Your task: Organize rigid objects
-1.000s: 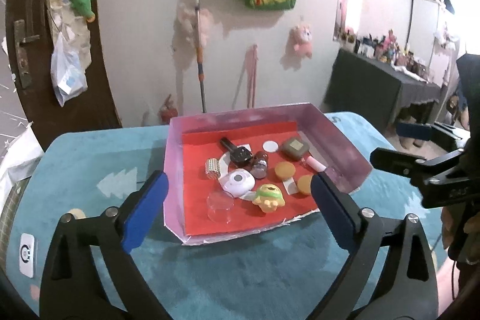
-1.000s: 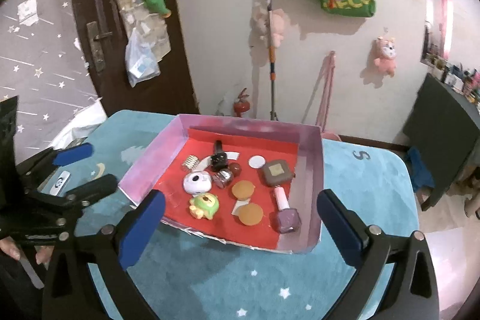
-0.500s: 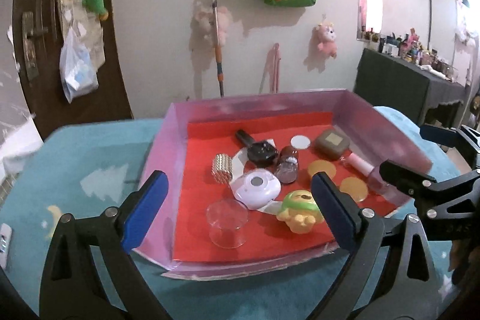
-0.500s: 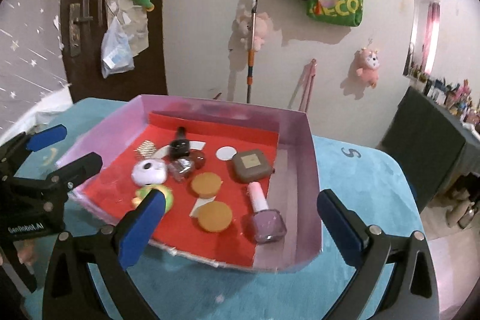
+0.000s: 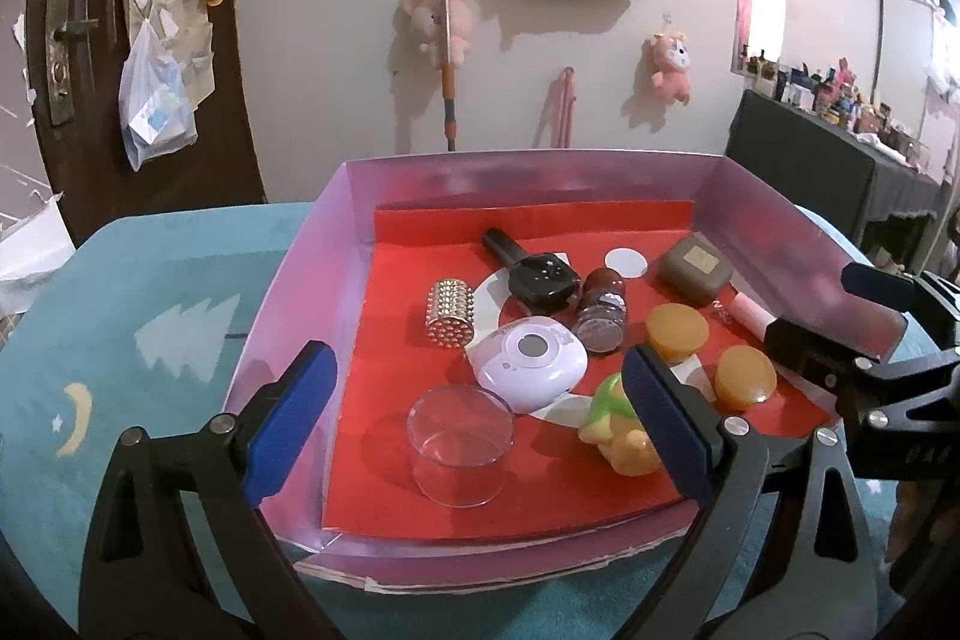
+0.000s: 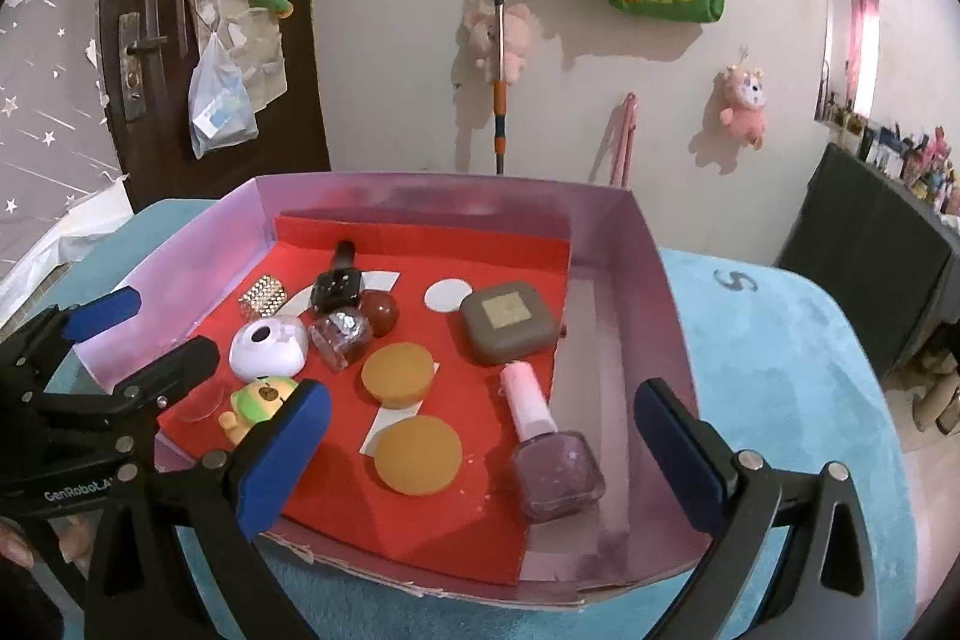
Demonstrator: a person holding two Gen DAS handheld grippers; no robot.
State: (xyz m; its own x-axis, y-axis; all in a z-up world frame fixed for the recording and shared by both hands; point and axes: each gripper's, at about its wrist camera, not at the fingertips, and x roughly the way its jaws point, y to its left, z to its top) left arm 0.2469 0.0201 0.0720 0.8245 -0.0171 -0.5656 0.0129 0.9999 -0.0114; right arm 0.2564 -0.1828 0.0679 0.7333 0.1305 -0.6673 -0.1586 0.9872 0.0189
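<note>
Left wrist view. The left gripper point(image 5: 477, 415) hangs over the near edge of the pink tray point(image 5: 528, 172), its blue-padded jaws spread wide and empty. The tray stands on a teal cloth point(image 5: 150, 310) and is lined with red paper point(image 5: 528, 226). Between the jaws, nearest the tray's front wall, stands a clear plastic cup point(image 5: 461, 445), upright. Just behind the cup lies a white oval case point(image 5: 528, 353), and beside that a green-and-yellow toy figure point(image 5: 618, 433), partly hidden by one pad. Toward the tray's back wall lie a studded metal cylinder point(image 5: 451, 313), a black bottle point(image 5: 534, 268) on its side and a dark glitter jar point(image 5: 600, 319). Toward the tray's far side wall sit a brown square compact point(image 5: 696, 268) and two orange discs point(image 5: 677, 331), with the right gripper point(image 5: 840, 316) reaching in over that wall, jaws apart.

Right wrist view. The right gripper point(image 6: 483, 436) hovers at the tray's point(image 6: 654, 292) front wall, jaws wide apart and holding nothing. Between them, near the front wall, lies a purple nail-polish bottle point(image 6: 549, 451) with a pink cap, on its side and just beside the nearer orange disc point(image 6: 418, 454). The compact point(image 6: 509, 321) rests behind the bottle. The left gripper point(image 6: 120, 334) enters over the tray's opposite side wall, open, near the toy figure point(image 6: 261, 397).
</note>
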